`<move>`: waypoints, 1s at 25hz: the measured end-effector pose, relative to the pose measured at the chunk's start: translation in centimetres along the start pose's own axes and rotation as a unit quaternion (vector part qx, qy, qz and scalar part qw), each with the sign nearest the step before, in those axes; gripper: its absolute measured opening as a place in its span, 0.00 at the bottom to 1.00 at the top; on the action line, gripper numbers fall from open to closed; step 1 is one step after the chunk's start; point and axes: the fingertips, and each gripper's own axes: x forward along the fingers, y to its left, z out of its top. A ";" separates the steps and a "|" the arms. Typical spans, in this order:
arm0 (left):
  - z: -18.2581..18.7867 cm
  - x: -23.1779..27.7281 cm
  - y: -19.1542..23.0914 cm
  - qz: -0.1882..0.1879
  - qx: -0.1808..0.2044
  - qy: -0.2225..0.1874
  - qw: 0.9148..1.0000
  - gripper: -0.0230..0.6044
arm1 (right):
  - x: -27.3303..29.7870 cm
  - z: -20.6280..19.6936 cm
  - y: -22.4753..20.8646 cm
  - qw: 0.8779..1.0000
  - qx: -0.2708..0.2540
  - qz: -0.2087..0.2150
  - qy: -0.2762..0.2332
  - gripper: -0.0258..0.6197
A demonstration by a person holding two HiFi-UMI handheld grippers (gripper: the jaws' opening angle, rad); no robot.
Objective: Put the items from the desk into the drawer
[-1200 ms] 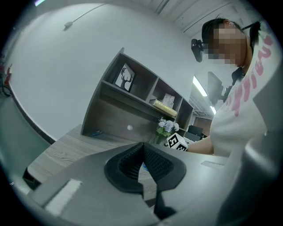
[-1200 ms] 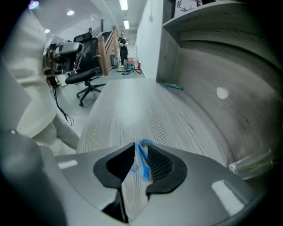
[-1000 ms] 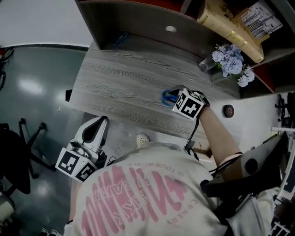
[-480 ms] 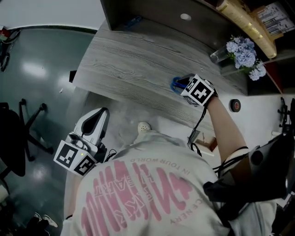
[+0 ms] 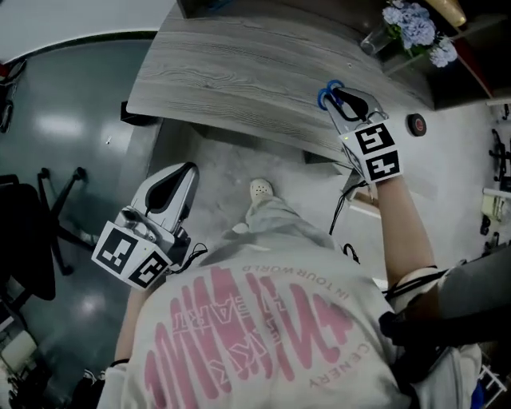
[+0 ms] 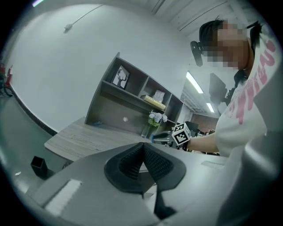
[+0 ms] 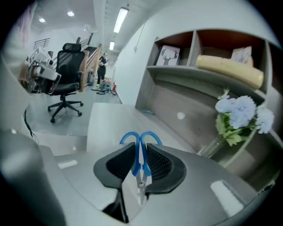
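Note:
A pair of blue-handled scissors (image 5: 329, 93) (image 7: 140, 142) is clamped in my right gripper (image 5: 345, 102) (image 7: 140, 167), whose jaws have just been closing on it. The handles stick out past the fingertips and the blades point back towards the camera. The gripper holds them above the near right edge of the grey wood desk (image 5: 239, 72) (image 7: 108, 126). My left gripper (image 5: 184, 171) (image 6: 142, 155) hangs low in front of the desk, over the floor, shut with nothing between its pads. No drawer shows in any view.
A glass vase of pale blue flowers (image 5: 411, 24) (image 7: 241, 117) stands at the desk's back right under a shelf unit (image 7: 199, 48). A round black knob (image 5: 415, 124) lies right of the desk. An office chair's base (image 5: 56, 232) is at the left, the person's white shoe (image 5: 261, 190) under the desk edge.
My right gripper has risen off the desk with the scissors and swung right, towards the desk's near edge. The left gripper has drifted slightly, staying low by the floor.

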 end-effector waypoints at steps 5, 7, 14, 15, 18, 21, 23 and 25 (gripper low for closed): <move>-1.2 -1.9 -3.3 -0.050 0.017 0.011 0.999 0.06 | -9.0 0.0 0.1 0.987 0.107 -0.101 -0.062 0.18; -1.7 -2.7 -4.6 -0.068 0.027 0.014 0.997 0.06 | -12.6 -0.4 0.8 0.975 0.163 -0.122 -0.089 0.18; -3.7 -4.5 -10.3 -0.142 0.061 0.027 0.988 0.06 | -23.2 -1.4 6.1 0.939 0.260 -0.154 -0.162 0.18; -3.7 -4.7 -11.1 -0.154 0.064 0.025 0.986 0.06 | -24.5 -1.5 7.0 0.938 0.261 -0.159 -0.165 0.18; -4.2 -5.5 -13.7 -0.186 0.076 0.020 0.979 0.06 | -27.6 -1.8 9.6 0.934 0.261 -0.170 -0.172 0.18; -5.2 -6.1 -16.3 -0.220 0.084 0.018 0.972 0.06 | -30.6 -2.5 12.0 0.928 0.268 -0.182 -0.184 0.18; -5.7 -5.8 -17.8 -0.245 0.084 0.020 0.966 0.06 | -32.3 -2.9 13.0 0.921 0.280 -0.194 -0.190 0.18; -5.9 -5.3 -18.8 -0.264 0.084 0.025 0.961 0.06 | -33.0 -3.2 13.5 0.915 0.293 -0.204 -0.188 0.18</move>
